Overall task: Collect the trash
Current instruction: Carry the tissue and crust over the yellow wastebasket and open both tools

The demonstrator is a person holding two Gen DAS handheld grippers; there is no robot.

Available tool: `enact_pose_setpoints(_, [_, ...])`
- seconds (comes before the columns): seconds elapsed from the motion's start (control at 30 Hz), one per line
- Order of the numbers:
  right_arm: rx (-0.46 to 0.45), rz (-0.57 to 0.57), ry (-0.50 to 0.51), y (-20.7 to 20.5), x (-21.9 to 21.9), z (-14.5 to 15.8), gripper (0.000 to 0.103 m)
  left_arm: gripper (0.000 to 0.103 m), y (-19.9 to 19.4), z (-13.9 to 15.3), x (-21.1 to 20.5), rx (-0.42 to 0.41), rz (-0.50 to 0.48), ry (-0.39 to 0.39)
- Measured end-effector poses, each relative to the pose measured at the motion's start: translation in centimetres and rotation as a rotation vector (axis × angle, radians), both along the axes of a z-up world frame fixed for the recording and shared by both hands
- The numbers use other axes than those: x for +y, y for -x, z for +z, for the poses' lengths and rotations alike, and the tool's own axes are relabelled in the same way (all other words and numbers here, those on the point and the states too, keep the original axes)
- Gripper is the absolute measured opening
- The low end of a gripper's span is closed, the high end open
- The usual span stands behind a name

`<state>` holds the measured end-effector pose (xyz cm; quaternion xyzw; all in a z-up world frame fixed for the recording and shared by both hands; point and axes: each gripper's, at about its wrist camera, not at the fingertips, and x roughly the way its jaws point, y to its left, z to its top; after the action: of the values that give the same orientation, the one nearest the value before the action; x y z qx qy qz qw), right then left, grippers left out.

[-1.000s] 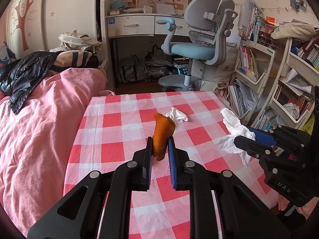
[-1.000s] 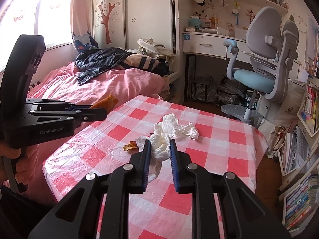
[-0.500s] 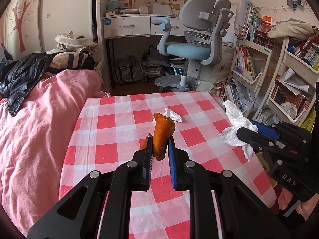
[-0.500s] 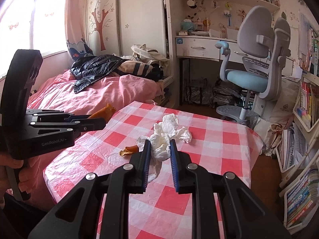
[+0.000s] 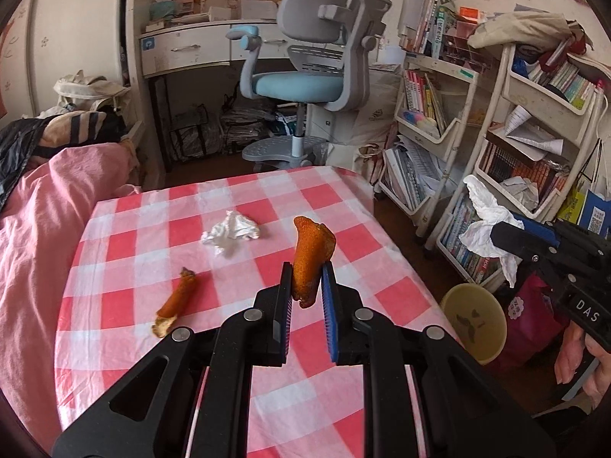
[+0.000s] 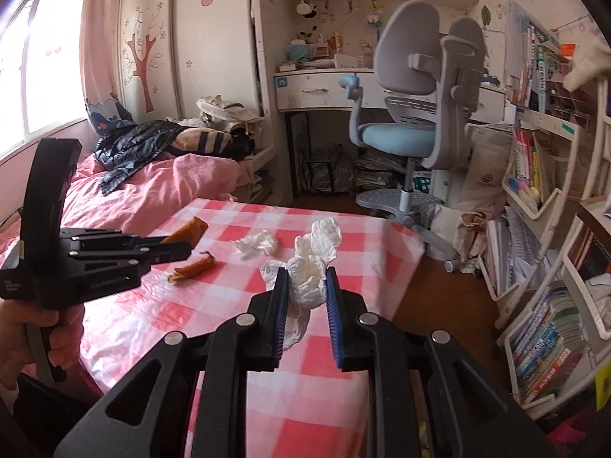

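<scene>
My left gripper (image 5: 306, 267) is shut on an orange peel (image 5: 310, 253), held up over the red-and-white checked table (image 5: 126, 252). In the right wrist view the left gripper (image 6: 183, 250) shows at the left with the orange peel (image 6: 189, 231) sticking out past its tips. My right gripper (image 6: 305, 273) is shut on a crumpled white tissue (image 6: 311, 267), near the table's right side. In the left wrist view the right gripper (image 5: 496, 231) carries the white tissue (image 5: 485, 229) beyond the table's right edge. A second orange peel (image 5: 175, 301) and a small tissue wad (image 5: 231, 231) lie on the table.
A round pale yellow bin lid (image 5: 473, 322) sits low beside the table's right edge. White book carts (image 5: 431, 126) stand at the right. A grey-and-blue desk chair (image 5: 305, 76) stands behind the table, and a pink-covered bed (image 5: 34, 229) lies at the left.
Both grippers have swung to the right with their loads. The second peel and the yellow bin lid have come into the left wrist view.
</scene>
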<state>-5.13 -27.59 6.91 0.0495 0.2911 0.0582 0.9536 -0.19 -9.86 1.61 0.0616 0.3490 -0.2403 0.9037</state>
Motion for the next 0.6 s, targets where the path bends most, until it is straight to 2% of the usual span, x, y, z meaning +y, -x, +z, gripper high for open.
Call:
enact_pose_setpoints(0.27, [0.190,-0.203,-0.039,4.6,-10.3,-8.2,0.021,0.014,2.2,-3.2,-11.5,0.052,-0.185,-0.042])
enact_pose_setpoints(0.47, [0.298,-0.292,-0.071,7.0,-14.6,-14.0,0.021,0.014,4.9,-7.0,-21.2,0.110,-0.332,-0.071])
enact_pose_setpoints(0.6, [0.352,-0.340,-0.098,8.2,-17.3,-16.2,0.025,0.014,6.8,-10.0,-27.2,0.149,-0.412,-0.095])
